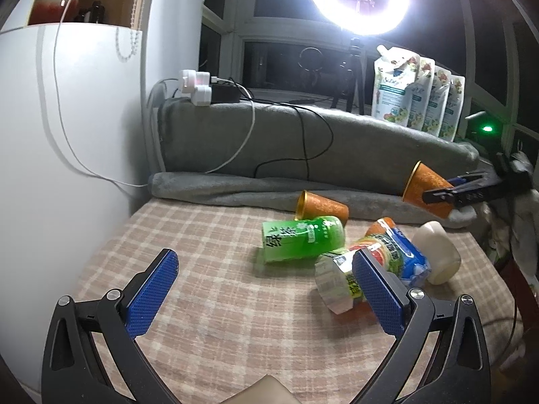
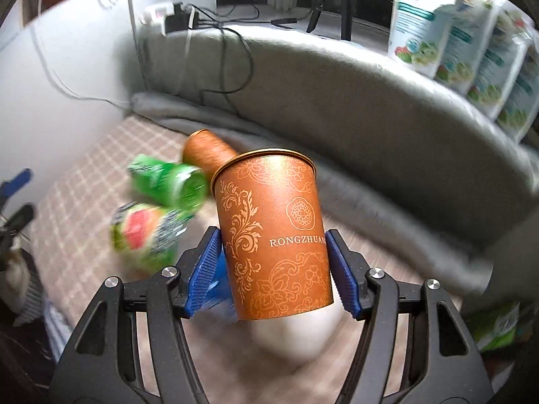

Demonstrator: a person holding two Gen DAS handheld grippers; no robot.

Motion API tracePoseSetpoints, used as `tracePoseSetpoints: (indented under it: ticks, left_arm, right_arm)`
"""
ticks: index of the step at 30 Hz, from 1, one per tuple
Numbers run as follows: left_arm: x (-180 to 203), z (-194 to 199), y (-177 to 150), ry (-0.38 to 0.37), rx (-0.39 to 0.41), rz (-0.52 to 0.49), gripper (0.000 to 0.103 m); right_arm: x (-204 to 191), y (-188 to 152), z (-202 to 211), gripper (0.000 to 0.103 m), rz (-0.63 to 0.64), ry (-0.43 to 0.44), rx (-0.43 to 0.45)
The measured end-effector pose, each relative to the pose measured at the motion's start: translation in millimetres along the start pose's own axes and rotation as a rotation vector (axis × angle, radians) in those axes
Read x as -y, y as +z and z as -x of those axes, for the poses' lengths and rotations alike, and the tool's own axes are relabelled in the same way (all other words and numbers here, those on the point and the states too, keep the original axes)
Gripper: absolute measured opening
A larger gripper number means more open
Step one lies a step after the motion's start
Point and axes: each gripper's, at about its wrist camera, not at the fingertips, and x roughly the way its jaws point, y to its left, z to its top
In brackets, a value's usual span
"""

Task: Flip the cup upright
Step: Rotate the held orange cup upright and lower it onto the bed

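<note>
From my remote seat I see the cup (image 2: 273, 235) in the right gripper (image 2: 274, 269) is burnt orange with paler orange floral scrollwork, white lettering and a gold rim. A second cup (image 1: 321, 207), lying on the table, shows the same orange and gold. The gripper pads (image 1: 151, 291) are blue with a fine diamond texture, set in black frames. The tablecloth (image 1: 209, 269) is a beige and cream check. One bottle (image 1: 303, 239) is bright green with white and dark green characters. A cream-coloured cup (image 1: 436, 252) lies nearby. The blanket (image 1: 337, 141) behind is plain grey. White pouches (image 1: 417, 94) carry green and red fruit prints.
</note>
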Motion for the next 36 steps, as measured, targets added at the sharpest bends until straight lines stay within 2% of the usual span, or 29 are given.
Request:
tracePoseSetpoints:
  ticks: [9,17,21,31,33,36]
  left_arm:
    - [14,6,-8,-0.082,-0.022,-0.017,0.102]
    - [27,6,-17,-0.164,-0.083,-0.026,0.102]
    - [29,2,-22,-0.187,-0.123,-0.015,0.101]
    - [37,-8,-30,-0.235,-0.196,0.004,0.095]
    - [38,-9,-31,-0.245,-0.208,0.009,0.095]
    - [41,-11,-32,-0.259,-0.223,0.011,0.094]
  right_arm:
    - [-43,-84,27,0.065,-0.214,0.050,0.011]
    - [-55,-124,13,0.065,-0.398,0.047,0.000]
    - [-53,-132,8,0.066,-0.470,0.033,0.005]
    - [-53,-129,4,0.068,-0.461,0.027,-0.011]
    - [-54,-128,5,0.075,-0.447,0.036,-0.007]
    - [-56,-128,10,0.078,-0.428,0.045,0.012]
